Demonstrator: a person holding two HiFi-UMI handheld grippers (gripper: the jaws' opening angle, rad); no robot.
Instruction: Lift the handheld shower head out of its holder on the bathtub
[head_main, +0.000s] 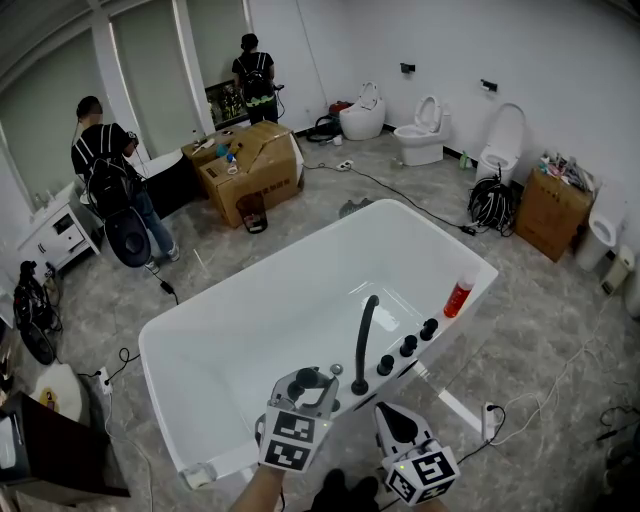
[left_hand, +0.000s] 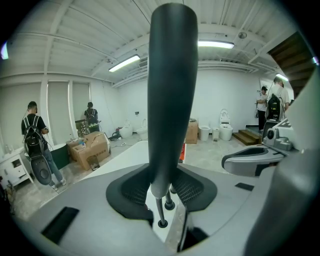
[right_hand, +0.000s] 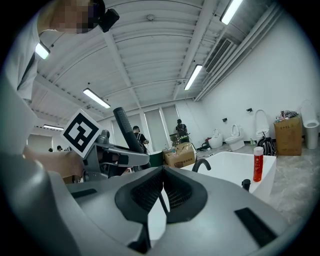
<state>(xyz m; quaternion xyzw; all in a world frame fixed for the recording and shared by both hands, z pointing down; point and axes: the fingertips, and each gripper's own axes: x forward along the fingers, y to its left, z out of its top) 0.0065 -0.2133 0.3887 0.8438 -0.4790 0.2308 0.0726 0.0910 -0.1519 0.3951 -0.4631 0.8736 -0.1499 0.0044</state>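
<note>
Tiled showroom floor with a white bathtub and a black spout on its near rim. Left gripper is clamped on the handheld shower head, held upright above its black holder ring. A thin hose joins them. The head's top end is cut off. Right gripper has its jaws together, empty.

A bare indoor test or storage space for bathroom fittings, not a home bathroom: a freestanding bathtub stands mid-room on a grey floor, with unplumbed toilets along the wall, cardboard boxes, and loose cables.
</note>
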